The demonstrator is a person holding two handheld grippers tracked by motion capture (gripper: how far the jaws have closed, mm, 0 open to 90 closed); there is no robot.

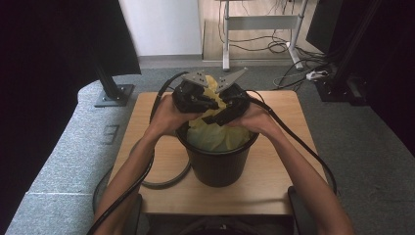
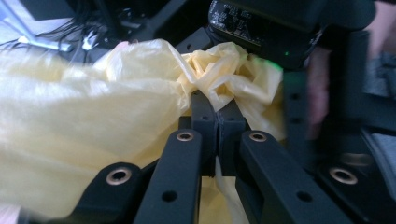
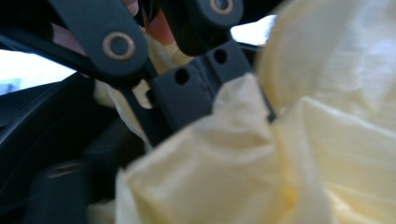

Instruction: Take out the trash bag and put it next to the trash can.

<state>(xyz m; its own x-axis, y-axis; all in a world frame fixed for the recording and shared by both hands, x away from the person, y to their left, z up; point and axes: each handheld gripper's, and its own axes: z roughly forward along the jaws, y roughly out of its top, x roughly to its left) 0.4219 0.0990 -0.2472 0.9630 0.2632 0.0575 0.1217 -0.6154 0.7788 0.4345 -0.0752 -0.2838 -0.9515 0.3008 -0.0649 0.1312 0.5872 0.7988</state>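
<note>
A black bucket stands in the middle of the wooden table, lined with a yellow plastic bag. Both hands hold their grippers close together just above the bucket's rim. My left gripper is shut on a twisted bunch of the bag; in the high view it points right. The same shut jaws appear in the right gripper view, coming from the top. My right gripper points down-left into the bag; bulging yellow plastic hides its jaws.
A black cable loops on the table left of the bucket. A monitor stand is on the floor behind the table at left. A desk frame and a power strip are farther back.
</note>
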